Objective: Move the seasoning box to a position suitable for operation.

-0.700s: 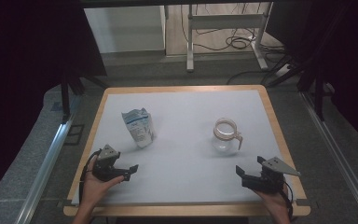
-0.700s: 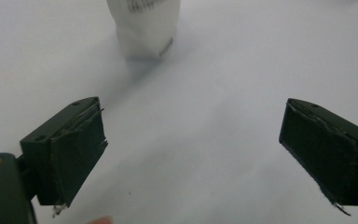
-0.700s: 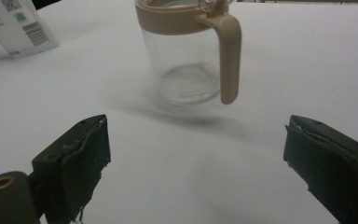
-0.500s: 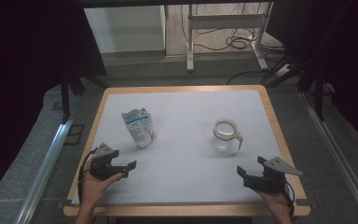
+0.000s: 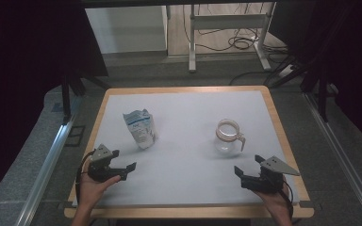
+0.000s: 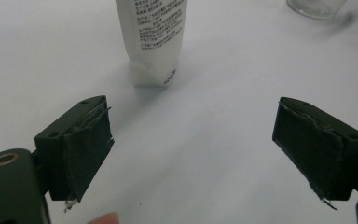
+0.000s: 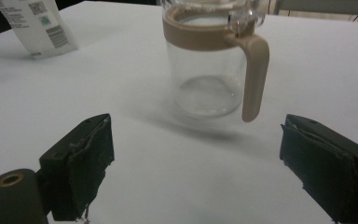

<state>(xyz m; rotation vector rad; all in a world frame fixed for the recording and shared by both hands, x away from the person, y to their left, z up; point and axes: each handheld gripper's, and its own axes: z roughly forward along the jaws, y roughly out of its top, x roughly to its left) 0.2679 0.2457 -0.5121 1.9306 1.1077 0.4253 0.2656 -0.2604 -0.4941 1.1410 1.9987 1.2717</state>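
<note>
A: What do I have in front of me on the tabletop [image 5: 184,188]?

B: I see a white surface with a wooden rim. My left tool [image 5: 122,170] sits near the front left corner, its jaws spread wide with nothing between them. My right tool [image 5: 245,175] sits near the front right corner, jaws likewise wide apart and empty.

A: Where are the things?

B: A white pouch [image 5: 140,128] stands upright just beyond the left tool, toward the left of the middle. A clear glass jar [image 5: 228,136] with a tan collar and tan handle stands beyond the right tool. They are well apart, with bare white surface between them.

A: How much room at the edges?

B: Both things stand away from the rim on every side. The far half of the surface lies open. Each tool is close to the front edge.

A: Any writing?

B: In the left gripper view, the pouch [image 6: 152,35] carries small printed lines, too fine for me to read. In the right gripper view it [image 7: 37,25] shows a barcode and a square code. The jar [image 7: 207,65] bears no label I can make out.
</note>
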